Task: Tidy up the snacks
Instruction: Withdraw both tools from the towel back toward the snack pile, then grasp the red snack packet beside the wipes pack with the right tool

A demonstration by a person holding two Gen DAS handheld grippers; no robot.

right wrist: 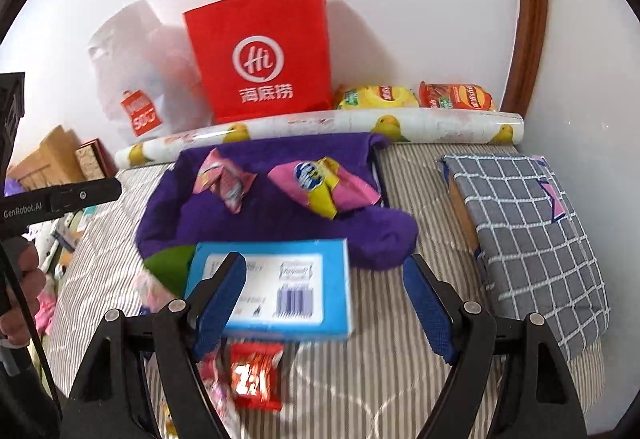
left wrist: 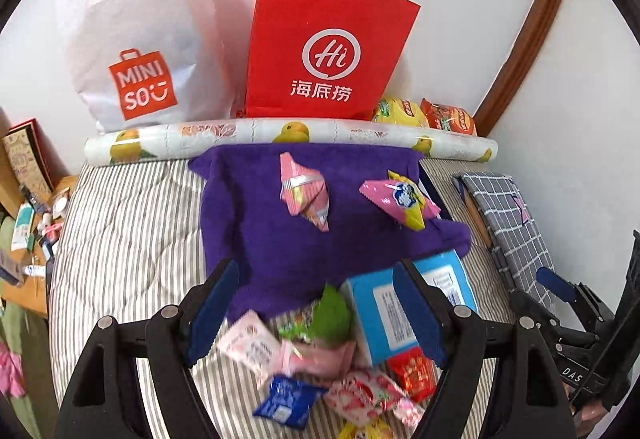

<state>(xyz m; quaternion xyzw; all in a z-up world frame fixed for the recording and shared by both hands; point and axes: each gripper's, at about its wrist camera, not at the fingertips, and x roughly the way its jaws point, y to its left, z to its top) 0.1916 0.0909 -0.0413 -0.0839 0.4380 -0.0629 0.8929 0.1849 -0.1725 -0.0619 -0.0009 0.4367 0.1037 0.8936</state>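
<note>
left gripper (left wrist: 316, 313): jaws spread, holding nothing, above snack pile (left wrist: 320, 363) on striped bed (left wrist: 132, 235)
purple cloth (left wrist: 320, 223): two pink snack packs (left wrist: 306, 191) lying on it
blue box (right wrist: 276, 287): at cloth's near edge
right gripper (right wrist: 326, 305): jaws spread, empty, over blue box

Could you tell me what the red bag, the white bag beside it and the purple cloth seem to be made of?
Red bag: likely matte paper; it stands stiff with sharp creases and twisted white cord handles.
White bag: apparently thin, slightly glossy plastic film; it slumps, wrinkles and has a punched-out handle.
Purple cloth: looks like soft, fuzzy textile, perhaps fleece or towelling; it drapes in rounded folds without shine.
</note>
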